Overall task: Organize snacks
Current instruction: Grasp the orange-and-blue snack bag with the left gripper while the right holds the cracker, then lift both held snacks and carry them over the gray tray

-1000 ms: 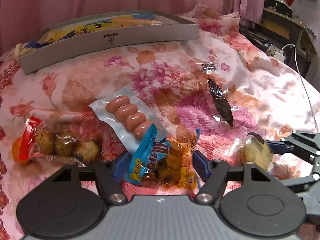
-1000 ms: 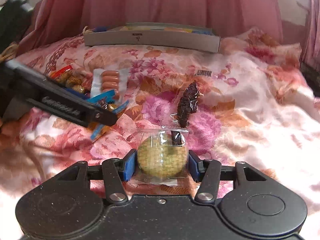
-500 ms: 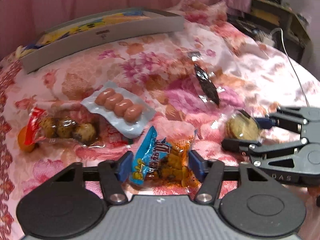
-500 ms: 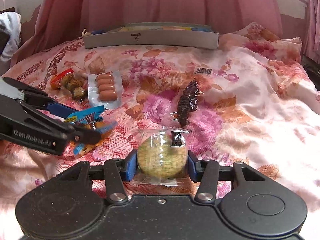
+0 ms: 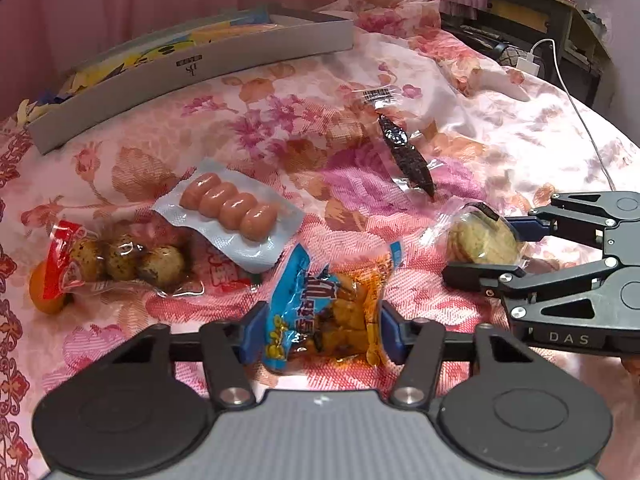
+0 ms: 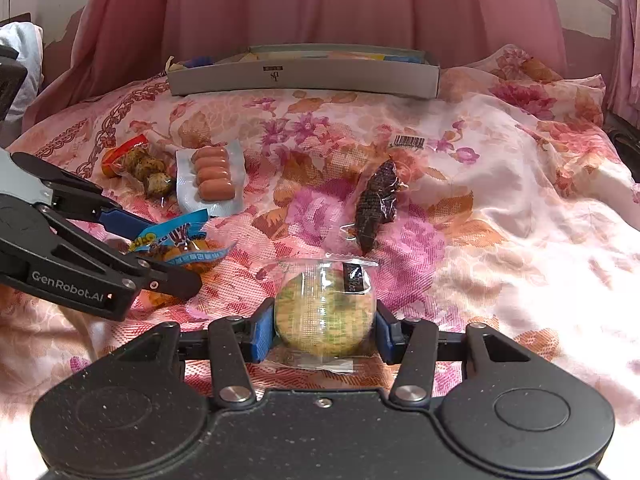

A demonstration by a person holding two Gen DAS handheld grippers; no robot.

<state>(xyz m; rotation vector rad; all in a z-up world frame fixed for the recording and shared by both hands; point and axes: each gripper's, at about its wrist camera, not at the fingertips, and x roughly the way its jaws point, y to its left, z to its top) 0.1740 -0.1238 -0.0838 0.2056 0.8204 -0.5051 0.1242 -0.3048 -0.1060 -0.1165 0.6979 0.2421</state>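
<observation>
Through the left wrist camera I saw my left gripper closed on a blue and orange snack bag, its blue pads pressed against both sides of the crinkled wrapper just above the floral bedspread. Off to its right, my right gripper came in sideways with its black fingers clamped around a round cracker in clear wrap. From the right wrist camera that same cracker sat squarely between the blue pads, gripped at its edges, with a small dark label near the top of the wrap. The bag showed there too, held in the tips of the left gripper near the left edge. On the spread beyond the bag lay a pale blue vacuum pack of four sausages, and just left of it a clear pack of speckled eggs with a red end; an orange round thing peeped out from under that pack's red end, though I could not tell what it was. Farther right, well apart from the sausages, lay a long dark snack in clear film with a barcode strip near its far end. At the back of the bed stood a shallow grey box with colourful packets inside, in front of the pink curtain. A white cable trailed across the spread at the far right.
</observation>
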